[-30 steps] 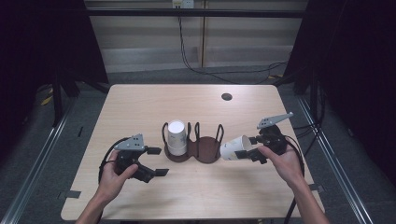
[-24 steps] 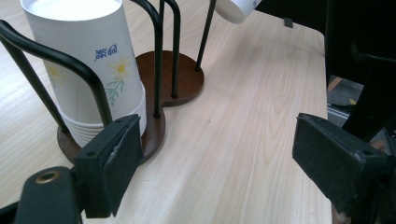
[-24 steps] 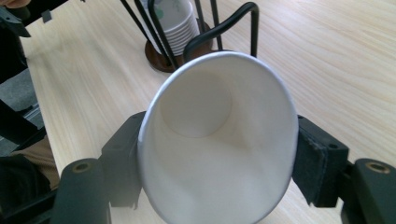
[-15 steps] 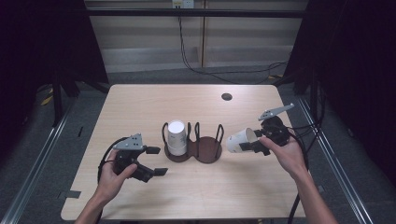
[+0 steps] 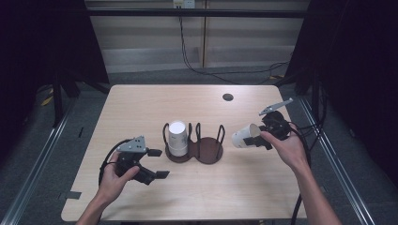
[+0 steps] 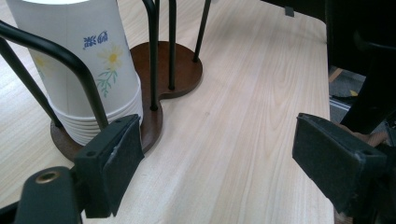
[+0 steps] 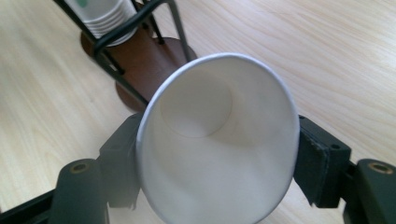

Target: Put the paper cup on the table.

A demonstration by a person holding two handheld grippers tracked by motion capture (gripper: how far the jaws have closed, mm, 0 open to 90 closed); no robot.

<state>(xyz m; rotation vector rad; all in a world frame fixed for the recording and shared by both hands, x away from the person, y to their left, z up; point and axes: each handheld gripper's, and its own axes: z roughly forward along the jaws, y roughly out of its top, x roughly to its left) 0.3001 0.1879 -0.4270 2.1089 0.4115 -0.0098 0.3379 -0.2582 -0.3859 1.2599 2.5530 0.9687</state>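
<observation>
— From above, what lies on the surface?

— Pale wood-grain board with rounded corners and a small dark round hole near its far edge. At the middle stands a cup holder: a dark brown base of two joined discs with thin black wire loops rising from it. Its left bay carries a stack of white paper cups, upright; the right bay is bare. Around the surface the room is dark, with grey floor, metal rails at both sides, and cables trailing by the back wall.

— And the grippers in that view?

— The left gripper rests low, near the holder's left side, jaws spread wide with nothing between them. The right gripper is lifted to the right of the holder, clamped on a single paper cup tipped on its side, well apart from the stack.

— Left gripper view?

— The stacked cups have smooth paper walls printed with a yellow daisy and blue characters, their rolled rims nested at the bottom. Glossy black wire curves round them. The jaws' black padded faces stand far apart over bare wood; the left one is just beside the brown base.

— Right gripper view?

— The held cup sits crosswise, its oval white mouth facing the camera, plain matte inside with a round bottom. Both jaws press its sides. Beyond it are the holder's base and the stack's rims.
</observation>
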